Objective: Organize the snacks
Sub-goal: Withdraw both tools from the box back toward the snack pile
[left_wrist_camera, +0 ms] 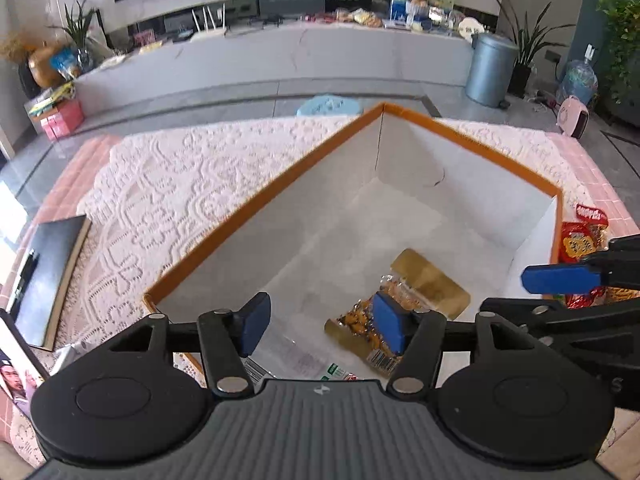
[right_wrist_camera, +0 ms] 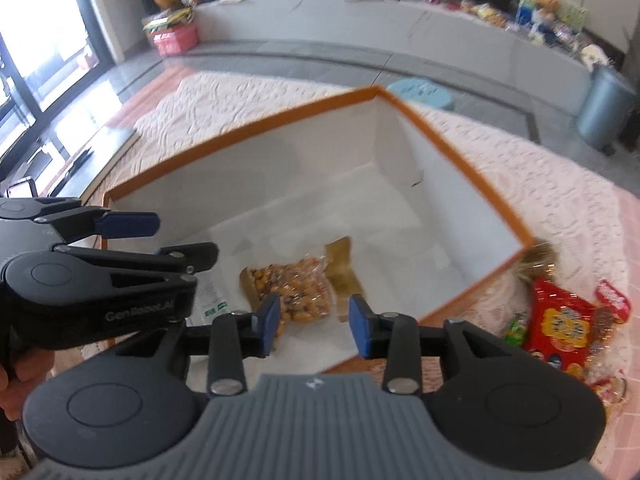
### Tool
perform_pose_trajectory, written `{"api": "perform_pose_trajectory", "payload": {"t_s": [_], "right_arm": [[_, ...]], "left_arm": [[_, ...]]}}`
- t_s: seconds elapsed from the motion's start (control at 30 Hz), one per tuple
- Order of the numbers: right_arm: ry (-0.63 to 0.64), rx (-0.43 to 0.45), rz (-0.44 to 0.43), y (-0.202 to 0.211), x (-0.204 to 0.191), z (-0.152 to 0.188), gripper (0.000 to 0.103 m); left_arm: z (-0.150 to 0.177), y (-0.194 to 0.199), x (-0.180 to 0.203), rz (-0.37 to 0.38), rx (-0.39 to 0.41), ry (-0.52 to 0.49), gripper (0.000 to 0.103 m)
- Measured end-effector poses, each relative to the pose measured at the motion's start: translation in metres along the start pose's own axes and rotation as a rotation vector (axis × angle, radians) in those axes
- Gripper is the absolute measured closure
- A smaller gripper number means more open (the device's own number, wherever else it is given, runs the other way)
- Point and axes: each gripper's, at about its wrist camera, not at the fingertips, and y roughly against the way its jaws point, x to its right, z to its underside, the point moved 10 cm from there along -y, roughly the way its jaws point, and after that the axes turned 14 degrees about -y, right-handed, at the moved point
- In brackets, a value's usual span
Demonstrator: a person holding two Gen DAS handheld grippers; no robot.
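An open white box with an orange rim (left_wrist_camera: 280, 184) (right_wrist_camera: 240, 124) stands on the lace cloth. On its floor lies a clear and gold bag of orange nuts (left_wrist_camera: 400, 308) (right_wrist_camera: 296, 288), and beside it a white packet with green print (left_wrist_camera: 308, 364) (right_wrist_camera: 210, 300). My left gripper (left_wrist_camera: 322, 326) hangs open above the box's near corner, nothing between its pads. My right gripper (right_wrist_camera: 315, 322) is also open and empty, above the nut bag. Its fingers (left_wrist_camera: 560, 278) show at the right edge of the left wrist view. Red snack bags (left_wrist_camera: 580, 240) (right_wrist_camera: 560, 328) lie outside the box on the right.
A black notebook (left_wrist_camera: 44, 276) with a pen lies on the cloth to the left, and a phone (left_wrist_camera: 16, 368) is at the near left edge. Beyond the table are a blue stool (left_wrist_camera: 330, 105), a grey bin (left_wrist_camera: 490, 68) and a long low cabinet.
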Motion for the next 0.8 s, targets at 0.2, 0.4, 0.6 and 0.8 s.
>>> {"api": "perform_pose_trajectory", "payload": {"t_s": [0.2, 0.4, 0.6, 0.8], "right_arm": [[-0.049, 0.138, 0.011, 0.039, 0.02, 0.001, 0.06], [-0.14, 0.281, 0.014, 0.079, 0.044, 0.014, 0.056], [-0.2, 0.385, 0.086, 0.113, 0.072, 0.039, 0.052], [-0.291, 0.399, 0.093, 0.131, 0.098, 0.072, 0.051]], "left_arm": [[-0.009, 0.024, 0.01, 0.002, 0.091, 0.0, 0.033], [-0.016, 0.05, 0.032, 0.035, 0.176, -0.023, 0.032], [-0.013, 0.068, 0.054, 0.077, 0.213, -0.034, 0.032], [-0.011, 0.081, 0.079, 0.128, 0.241, -0.04, 0.032]]}}
